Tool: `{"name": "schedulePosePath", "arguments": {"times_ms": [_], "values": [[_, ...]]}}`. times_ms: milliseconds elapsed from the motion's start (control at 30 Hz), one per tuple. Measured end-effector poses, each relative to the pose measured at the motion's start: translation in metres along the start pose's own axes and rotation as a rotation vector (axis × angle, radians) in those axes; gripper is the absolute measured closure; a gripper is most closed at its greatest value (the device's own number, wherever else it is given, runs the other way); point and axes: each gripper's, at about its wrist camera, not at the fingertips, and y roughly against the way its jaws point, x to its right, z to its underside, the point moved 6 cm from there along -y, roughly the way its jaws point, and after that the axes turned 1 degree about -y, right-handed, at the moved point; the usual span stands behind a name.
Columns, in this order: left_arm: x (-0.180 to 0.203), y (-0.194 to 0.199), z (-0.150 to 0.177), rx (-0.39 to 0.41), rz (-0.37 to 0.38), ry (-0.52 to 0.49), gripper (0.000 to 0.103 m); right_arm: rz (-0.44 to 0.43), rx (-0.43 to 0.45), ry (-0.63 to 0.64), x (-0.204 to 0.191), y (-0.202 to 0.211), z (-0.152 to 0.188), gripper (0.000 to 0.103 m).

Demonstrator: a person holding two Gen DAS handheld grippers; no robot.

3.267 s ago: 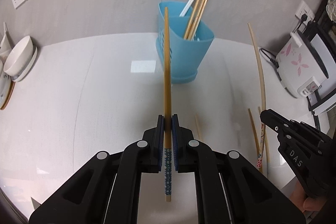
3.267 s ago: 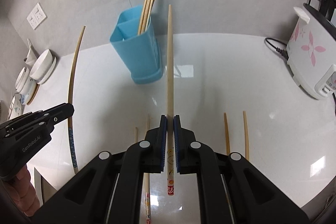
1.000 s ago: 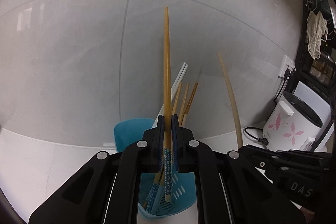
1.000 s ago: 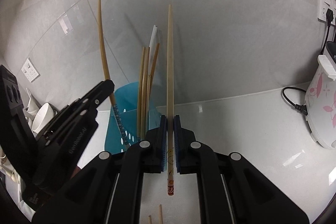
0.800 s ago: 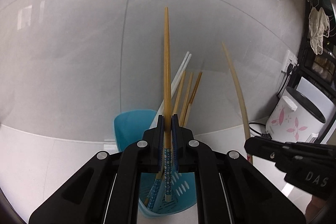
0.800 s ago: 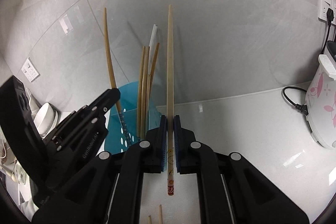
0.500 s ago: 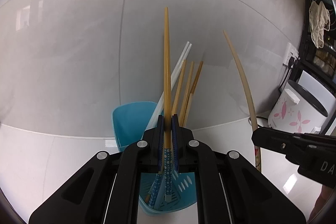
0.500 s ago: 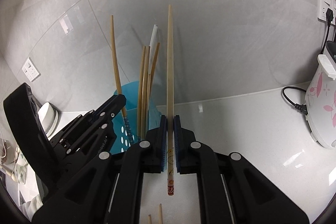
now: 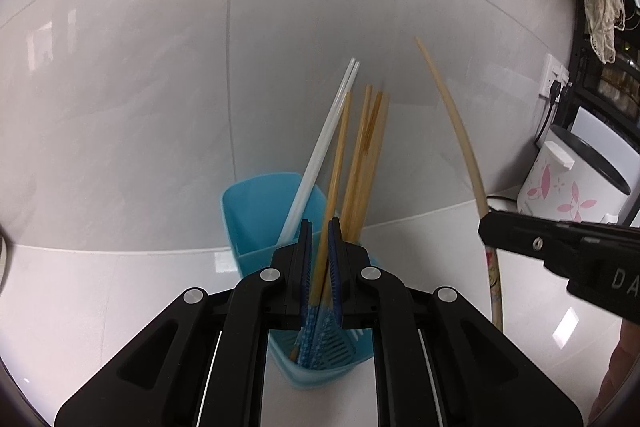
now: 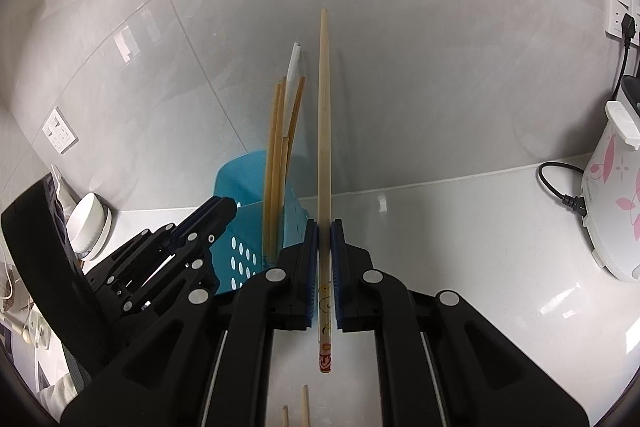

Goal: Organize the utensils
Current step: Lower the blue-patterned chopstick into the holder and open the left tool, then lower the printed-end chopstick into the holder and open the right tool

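- The blue holder (image 9: 260, 205) is seen on the white tabletop (image 9: 120, 291); its lower part is hidden behind the left claw (image 9: 319, 247).
- Two white chopsticks (image 9: 320, 147) and about four wooden ones (image 9: 366, 155) are counted in it, blurred.
- The left claw's jaws are slightly spread around a blue-patterned chopstick (image 9: 320, 279), over the holder.
- A pale chopstick (image 10: 324, 147) is pinched upright in the right claw (image 10: 324, 259); its red print is unreadable.
- "DA" is read on the right claw, cut off.
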Motion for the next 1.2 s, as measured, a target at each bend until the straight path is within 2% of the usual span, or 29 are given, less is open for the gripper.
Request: {"name": "schedulePosePath", "arguments": {"times_ms": [33,133,200,233,267,300,400,600,667,900,1200], "values": [[-0.002,0.001,0.0,-0.01,-0.004,0.006,0.09,-0.001,0.002,0.003,-0.001,0.001,0.0,0.097],[-0.008,0.009,-0.001,-0.029,-0.017,0.022,0.067,-0.008,0.008,0.008,-0.002,0.003,-0.002,0.097],[-0.01,0.015,-0.001,-0.051,-0.029,0.011,0.062,-0.016,0.016,0.009,-0.004,0.004,-0.003,0.097],[-0.012,0.019,-0.001,-0.068,-0.035,0.011,0.057,-0.022,0.022,0.01,-0.005,0.005,-0.004,0.097],[-0.016,0.022,-0.001,-0.076,-0.034,0.021,0.047,-0.025,0.025,0.012,-0.006,0.005,-0.004,0.097],[-0.019,0.025,-0.001,-0.082,-0.035,0.031,0.042,-0.031,0.028,0.014,-0.008,0.005,-0.005,0.097],[-0.027,0.033,-0.003,-0.1,-0.053,0.053,0.036,-0.045,0.031,0.016,-0.013,0.003,-0.007,0.097],[-0.041,0.048,-0.007,-0.101,-0.078,0.081,0.017,-0.079,0.049,0.026,-0.026,0.001,-0.014,0.097],[-0.046,0.053,-0.009,-0.094,-0.063,0.094,0.014,-0.1,0.055,0.028,-0.03,0.001,-0.016,0.097],[-0.061,0.062,-0.012,-0.092,-0.092,0.104,0.006,-0.15,0.081,0.03,-0.043,-0.005,-0.023,0.097],[-0.078,0.061,-0.006,-0.111,-0.127,0.127,0.006,-0.171,0.115,0.049,-0.056,-0.017,-0.027,0.097]]}}
